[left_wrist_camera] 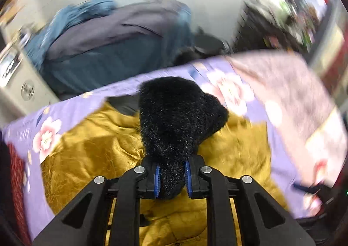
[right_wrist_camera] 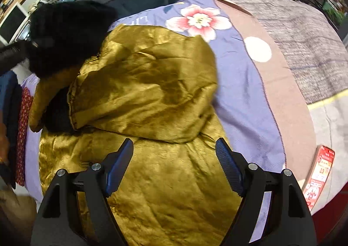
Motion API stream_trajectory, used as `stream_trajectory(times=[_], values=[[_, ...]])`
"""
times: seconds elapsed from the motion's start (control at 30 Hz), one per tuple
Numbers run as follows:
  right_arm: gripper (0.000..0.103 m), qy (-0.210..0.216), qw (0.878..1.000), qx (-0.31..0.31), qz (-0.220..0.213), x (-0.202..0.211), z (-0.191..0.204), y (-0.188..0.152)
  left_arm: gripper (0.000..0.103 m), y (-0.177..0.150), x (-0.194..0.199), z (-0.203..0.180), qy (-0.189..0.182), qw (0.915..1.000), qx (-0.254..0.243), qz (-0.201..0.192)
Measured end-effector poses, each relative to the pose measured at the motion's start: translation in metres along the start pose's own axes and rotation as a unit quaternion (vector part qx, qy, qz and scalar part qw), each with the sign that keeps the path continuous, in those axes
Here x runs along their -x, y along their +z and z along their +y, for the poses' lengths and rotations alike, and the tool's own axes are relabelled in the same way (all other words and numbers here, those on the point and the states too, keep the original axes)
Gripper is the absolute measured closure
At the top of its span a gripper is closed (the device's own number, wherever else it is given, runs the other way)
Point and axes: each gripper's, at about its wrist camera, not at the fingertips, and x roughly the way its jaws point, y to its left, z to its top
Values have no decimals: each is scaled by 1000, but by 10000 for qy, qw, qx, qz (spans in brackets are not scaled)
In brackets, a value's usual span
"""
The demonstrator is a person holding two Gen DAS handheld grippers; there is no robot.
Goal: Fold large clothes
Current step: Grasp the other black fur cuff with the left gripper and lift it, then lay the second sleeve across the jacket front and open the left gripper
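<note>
A shiny mustard-gold coat [right_wrist_camera: 148, 93] lies partly folded on a purple floral bedsheet [right_wrist_camera: 237, 85]; it also shows in the left wrist view [left_wrist_camera: 91, 148]. Its black fur trim [left_wrist_camera: 178, 115] is raised above the coat. My left gripper [left_wrist_camera: 172, 177] is shut on that black fur and holds it up. In the right wrist view the fur [right_wrist_camera: 65, 32] hangs at the upper left. My right gripper [right_wrist_camera: 174, 159] is open and empty, just above the coat's lower part.
A pile of blue and grey clothes [left_wrist_camera: 113, 39] lies beyond the bed's far edge. A red and white packet [right_wrist_camera: 318, 176] sits at the bed's right edge. A grey-pink blanket [right_wrist_camera: 304, 34] covers the right side. Red patterned fabric [right_wrist_camera: 22, 128] lies at the left.
</note>
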Motion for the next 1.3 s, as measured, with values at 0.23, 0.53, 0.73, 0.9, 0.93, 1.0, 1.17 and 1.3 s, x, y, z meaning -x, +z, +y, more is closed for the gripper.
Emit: stream_trajectory(times=[0.23,0.53,0.73,0.9,0.93,1.0,1.17,1.3], values=[[25,-46,9993,-373,63,-2,-24,-6,24,-51,-34,-36,125,9924,-1185,308],[25,115,9992,219,-322,1,16,39,6,-70,34,42,92,9995,-279,-126],[25,566,9847,1549,-565,-3,108,69,9,-96,23,124,1039,9935,357,289],[25,531,9583,2720,-704,-20,174,68,18,-100,19,169,1101,9889,936,332],[25,420,9550,2864,-643,-31,181,67,24,-101,14,172,1055,9888,985,382],[25,216,9565,2891,-315,-59,184,65,31,-103,1,175,933,9884,1060,567],[25,140,9677,2413,719,-122,161,63,28,-120,-51,180,603,9824,1322,1175],[23,90,9631,2551,855,-138,161,65,23,-126,-71,183,628,9817,1284,1258]])
